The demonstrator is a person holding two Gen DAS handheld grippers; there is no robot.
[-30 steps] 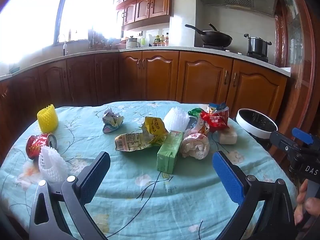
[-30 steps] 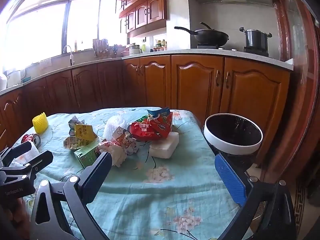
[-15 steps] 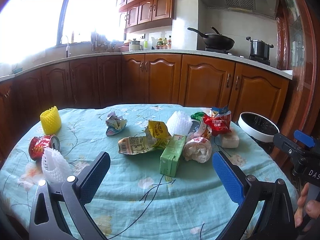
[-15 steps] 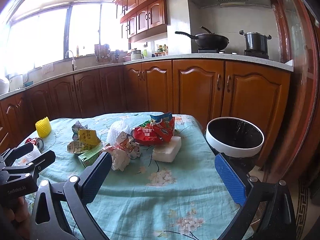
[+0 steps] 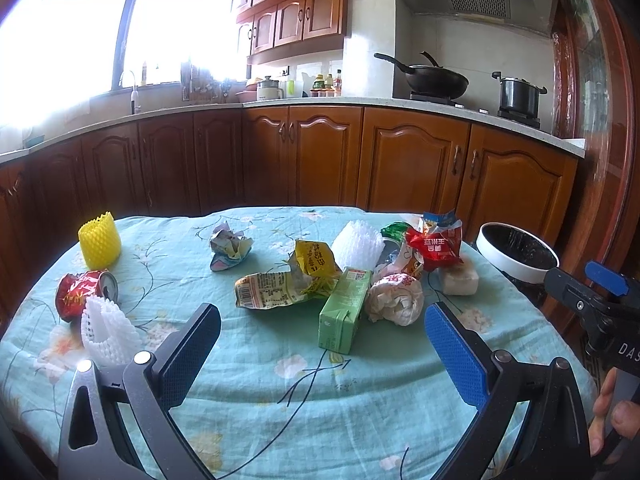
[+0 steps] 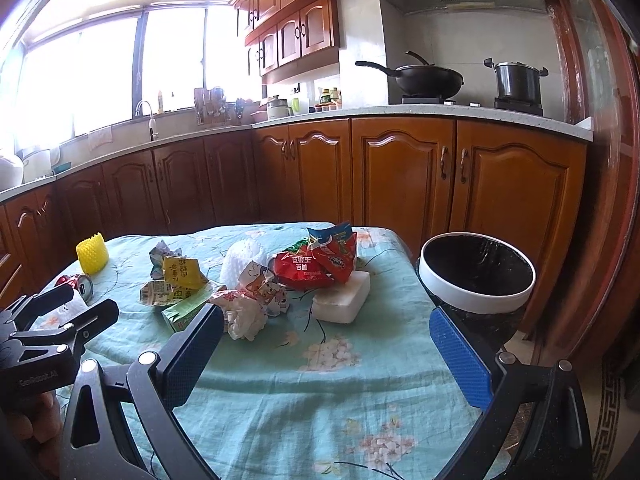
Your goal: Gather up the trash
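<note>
Trash lies on a table with a teal flowered cloth (image 5: 280,392): a green carton (image 5: 344,308), a crumpled white paper ball (image 5: 396,298), yellow wrappers (image 5: 288,280), red snack bags (image 5: 434,244), a white foam block (image 5: 460,280), a crushed red can (image 5: 84,288), white foam nets (image 5: 106,330) and a yellow net (image 5: 99,238). A white-rimmed bin (image 6: 478,272) stands off the table's right edge. My left gripper (image 5: 322,354) is open and empty, short of the carton. My right gripper (image 6: 326,354) is open and empty, near the paper ball (image 6: 244,314).
Wooden kitchen cabinets (image 5: 400,160) and a counter with a wok (image 5: 436,78) and a pot (image 5: 520,94) run behind the table. The right gripper shows at the right edge of the left wrist view (image 5: 592,300). A crumpled paper scrap (image 5: 230,246) lies toward the table's far side.
Both grippers have pulled back and risen slightly, so the table and trash sit lower and farther in view. Both stay open and empty.
</note>
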